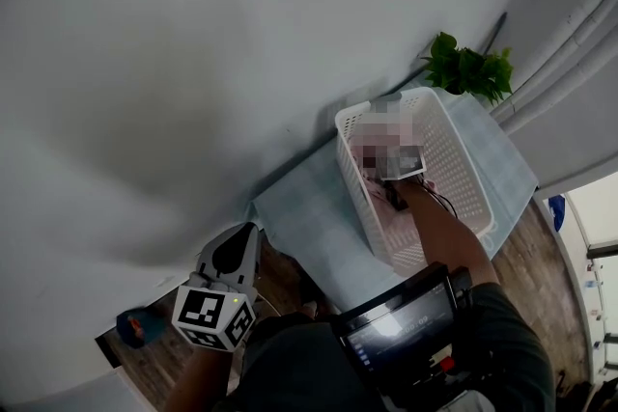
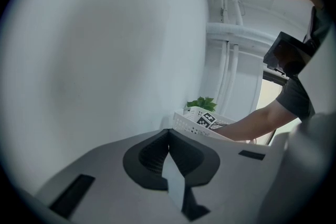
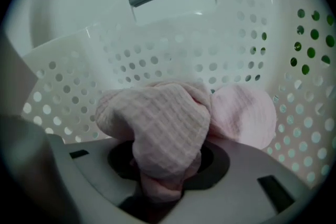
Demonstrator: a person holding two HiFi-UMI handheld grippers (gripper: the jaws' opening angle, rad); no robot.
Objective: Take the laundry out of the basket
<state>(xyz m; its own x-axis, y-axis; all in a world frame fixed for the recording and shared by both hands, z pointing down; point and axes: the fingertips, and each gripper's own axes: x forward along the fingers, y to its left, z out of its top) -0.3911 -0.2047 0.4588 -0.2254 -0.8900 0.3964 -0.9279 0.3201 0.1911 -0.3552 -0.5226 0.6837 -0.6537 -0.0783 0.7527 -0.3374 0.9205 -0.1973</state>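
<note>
A white perforated laundry basket (image 1: 462, 142) stands on a low table against the wall. My right gripper (image 3: 160, 186) reaches down inside it, its marker cube (image 1: 404, 163) showing above the rim. Its jaws are shut on a bunched pink waffle-weave cloth (image 3: 163, 123) that fills the space between them. More pink cloth (image 3: 244, 115) lies behind it against the basket wall (image 3: 173, 55). My left gripper (image 1: 232, 251) is held low at the left, well away from the basket (image 2: 184, 122), with its jaws shut on nothing (image 2: 169, 162).
A pale blue cover lies over the table (image 1: 309, 217). A green plant (image 1: 470, 69) stands behind the basket by the wall. White pipes (image 1: 570, 53) run at the right. A dark device (image 1: 406, 323) hangs on the person's chest. The floor is wooden (image 1: 536, 265).
</note>
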